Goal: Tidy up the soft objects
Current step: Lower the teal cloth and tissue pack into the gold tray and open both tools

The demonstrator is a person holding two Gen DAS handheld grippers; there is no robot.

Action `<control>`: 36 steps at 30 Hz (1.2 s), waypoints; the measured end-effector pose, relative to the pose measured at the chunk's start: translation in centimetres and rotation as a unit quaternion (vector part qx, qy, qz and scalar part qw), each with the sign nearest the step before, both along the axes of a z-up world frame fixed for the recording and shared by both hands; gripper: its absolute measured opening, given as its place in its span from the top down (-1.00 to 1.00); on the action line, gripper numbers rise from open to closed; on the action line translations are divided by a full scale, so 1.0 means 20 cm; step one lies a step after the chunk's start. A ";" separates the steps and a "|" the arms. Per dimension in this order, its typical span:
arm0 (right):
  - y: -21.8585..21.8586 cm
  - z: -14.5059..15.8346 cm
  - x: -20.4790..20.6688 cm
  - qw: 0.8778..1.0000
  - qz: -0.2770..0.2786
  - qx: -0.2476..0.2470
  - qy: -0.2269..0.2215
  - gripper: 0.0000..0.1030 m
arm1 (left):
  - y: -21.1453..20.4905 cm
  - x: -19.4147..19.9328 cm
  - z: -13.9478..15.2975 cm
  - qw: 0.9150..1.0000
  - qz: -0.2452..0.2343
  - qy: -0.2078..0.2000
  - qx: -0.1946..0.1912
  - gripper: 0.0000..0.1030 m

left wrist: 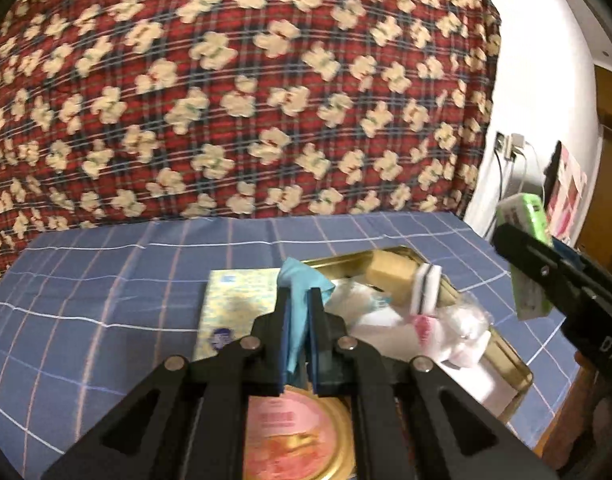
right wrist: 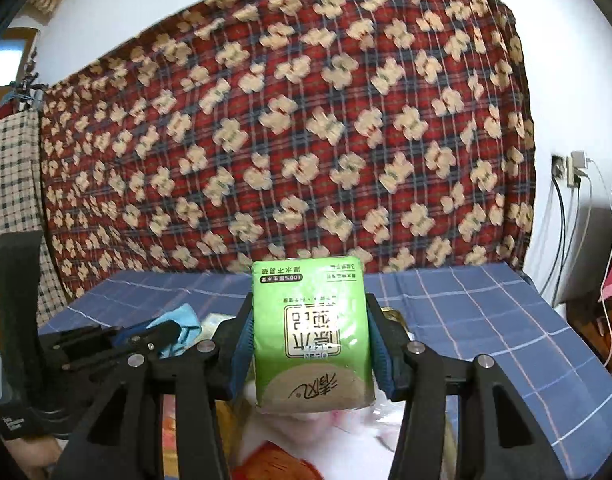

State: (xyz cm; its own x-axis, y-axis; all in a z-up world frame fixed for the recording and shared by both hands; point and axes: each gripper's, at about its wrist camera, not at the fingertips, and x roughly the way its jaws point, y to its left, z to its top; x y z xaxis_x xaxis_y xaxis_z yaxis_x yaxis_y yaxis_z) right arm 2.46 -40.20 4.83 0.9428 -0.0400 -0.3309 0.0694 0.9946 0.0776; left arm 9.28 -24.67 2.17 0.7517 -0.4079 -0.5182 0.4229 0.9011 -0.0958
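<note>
The right gripper point(right wrist: 310, 336) clamps a green tissue pack point(right wrist: 311, 332) above the blue checked cloth point(right wrist: 466, 312); the left gripper point(right wrist: 166, 334) grips a blue rag point(right wrist: 182, 320) alongside

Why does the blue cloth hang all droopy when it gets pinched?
The blue cloth looks thin and floppy: it folds between the left gripper fingers and bunches above them. It probably weighs little, and likely won't slip from the closed pads.

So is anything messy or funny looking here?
Yes. The gold tin is a jumble: a sponge and scrubber pad lean crookedly over crumpled white stuff. The green tissue pack is upside down in the right hand-held gripper.
</note>
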 end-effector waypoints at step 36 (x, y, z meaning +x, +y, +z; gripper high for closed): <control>-0.22 -0.22 0.00 0.994 -0.011 -0.008 0.109 -0.48 | -0.32 -0.05 -0.10 0.997 -0.048 0.021 0.051 0.07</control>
State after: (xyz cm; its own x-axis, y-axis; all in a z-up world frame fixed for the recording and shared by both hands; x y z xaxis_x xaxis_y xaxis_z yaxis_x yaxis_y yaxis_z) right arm 2.47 -44.54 0.50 0.8474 -0.0677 -0.5266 0.1052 0.9936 0.0416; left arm 8.28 -31.15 0.15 0.6891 -0.4196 -0.5908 0.5046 0.8630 -0.0245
